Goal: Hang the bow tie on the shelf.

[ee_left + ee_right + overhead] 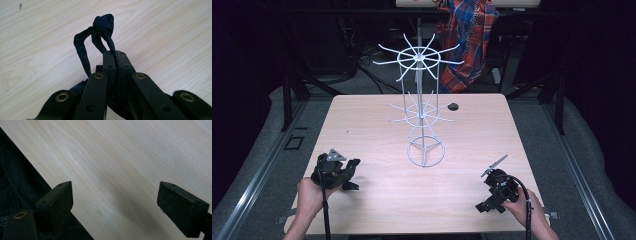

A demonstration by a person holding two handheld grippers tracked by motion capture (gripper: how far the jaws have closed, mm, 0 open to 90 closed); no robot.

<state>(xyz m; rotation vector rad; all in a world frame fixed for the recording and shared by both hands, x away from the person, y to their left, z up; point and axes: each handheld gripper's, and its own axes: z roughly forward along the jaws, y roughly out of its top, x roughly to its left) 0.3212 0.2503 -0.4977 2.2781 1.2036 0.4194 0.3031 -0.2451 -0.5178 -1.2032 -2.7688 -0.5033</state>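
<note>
My left gripper (115, 53) is shut on a dark navy fabric band (103, 25). The band is knotted at its top, and a loop of it hangs down to the left of the jaws, just above the wooden table (45, 50). In the high view the left gripper (346, 171) sits near the table's front left, held by a hand. My right gripper (115, 202) is open with nothing between its fingers, over bare wood near the table's edge. In the high view the right gripper (488, 204) is at the front right.
A white wire rack (422, 107) with two tiers of radiating hooks stands on a ring base at the table's middle. A small dark spot (453, 106) lies to its right at the back. A plaid cloth (467, 40) hangs beyond the table.
</note>
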